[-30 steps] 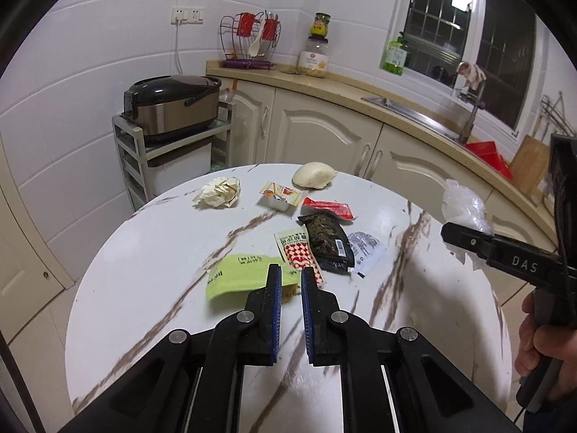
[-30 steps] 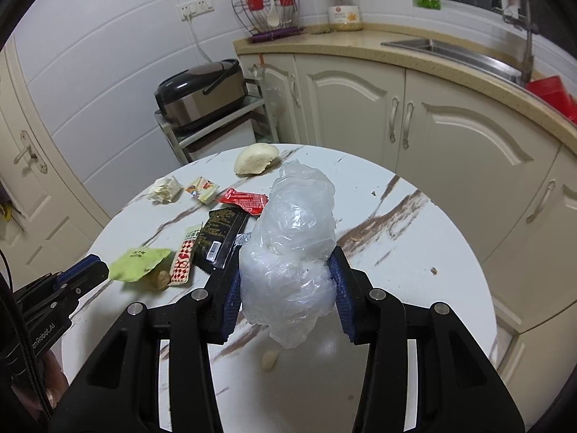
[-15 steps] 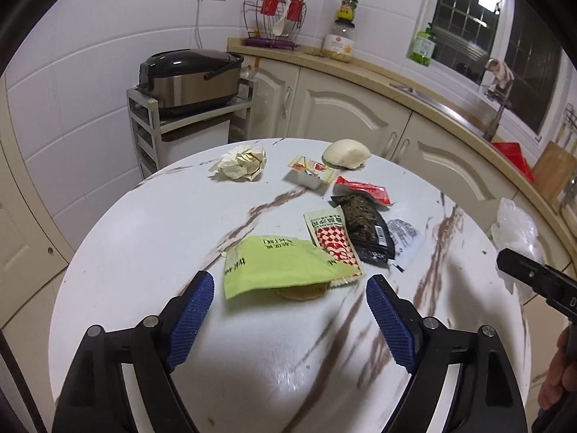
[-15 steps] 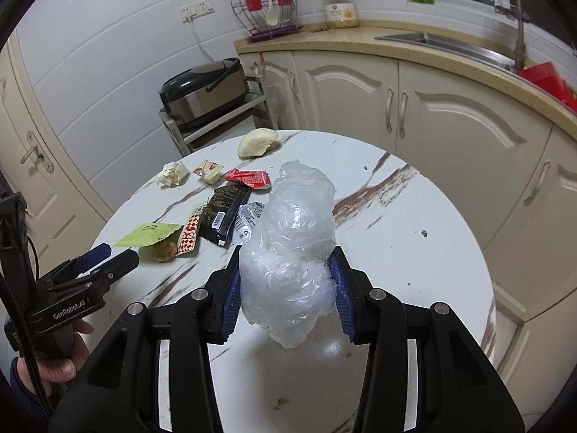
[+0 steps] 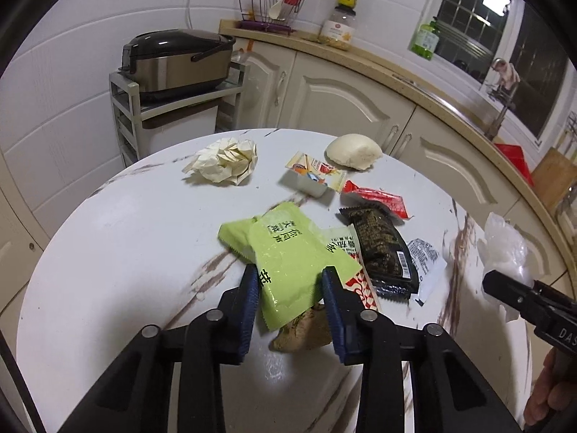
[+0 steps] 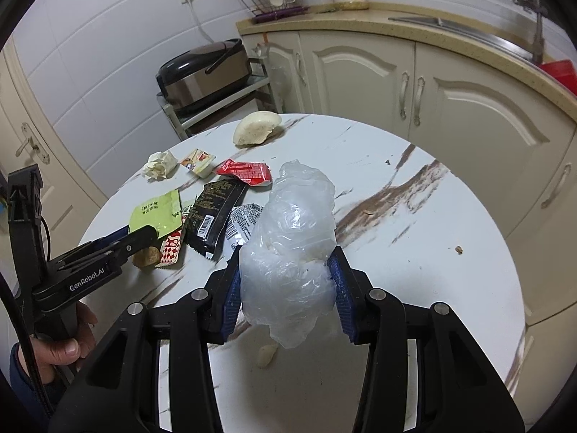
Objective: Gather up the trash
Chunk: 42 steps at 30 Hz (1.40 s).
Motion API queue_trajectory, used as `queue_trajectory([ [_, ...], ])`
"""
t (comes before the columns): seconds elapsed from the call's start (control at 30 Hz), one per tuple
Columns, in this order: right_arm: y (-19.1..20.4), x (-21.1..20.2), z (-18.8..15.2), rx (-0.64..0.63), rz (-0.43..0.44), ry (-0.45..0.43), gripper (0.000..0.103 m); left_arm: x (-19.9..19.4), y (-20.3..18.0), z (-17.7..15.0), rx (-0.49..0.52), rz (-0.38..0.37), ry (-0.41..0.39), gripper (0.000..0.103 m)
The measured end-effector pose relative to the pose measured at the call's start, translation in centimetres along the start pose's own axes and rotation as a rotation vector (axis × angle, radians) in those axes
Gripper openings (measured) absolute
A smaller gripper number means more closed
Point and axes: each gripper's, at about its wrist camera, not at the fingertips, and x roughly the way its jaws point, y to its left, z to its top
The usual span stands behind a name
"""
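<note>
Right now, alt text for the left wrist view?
The left gripper has just been closing around a green wrapper on a round marble table strewn with wrappers. At the right edge, the right gripper holds a clear plastic bag.

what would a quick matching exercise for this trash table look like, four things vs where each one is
Things:
1. green wrapper
2. clear plastic bag
3. crumpled paper
4. black wrapper

Places:
A. pinched in the right gripper
B. flat on the table, just under the red wrapper in the left wrist view
C. between the pads of the left gripper
D. alone near the far left edge of the table

Pairs: 1-C, 2-A, 3-D, 4-B
</note>
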Motion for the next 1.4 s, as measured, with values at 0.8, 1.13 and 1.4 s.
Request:
queue_trajectory([
  [0.8, -0.1, -1.0, 0.1, 0.007, 0.025, -0.015, 0.042, -3.5, -3.2, -0.9, 0.072, -0.086, -0.072, 0.0],
  [1.13, -0.4, -4.6, -0.5, 0.018, 0.029, -0.072, 0.041, -8.2, -6.1, -2.2, 0.139, -0.118, -0.136, 0.0],
  [1.4, -1.8, -9.5, -1.9, 0.035, 0.009, -0.147, 0.041, -13.1, -9.9, -4.5, 0.206, -0.175, -0.188, 0.0],
])
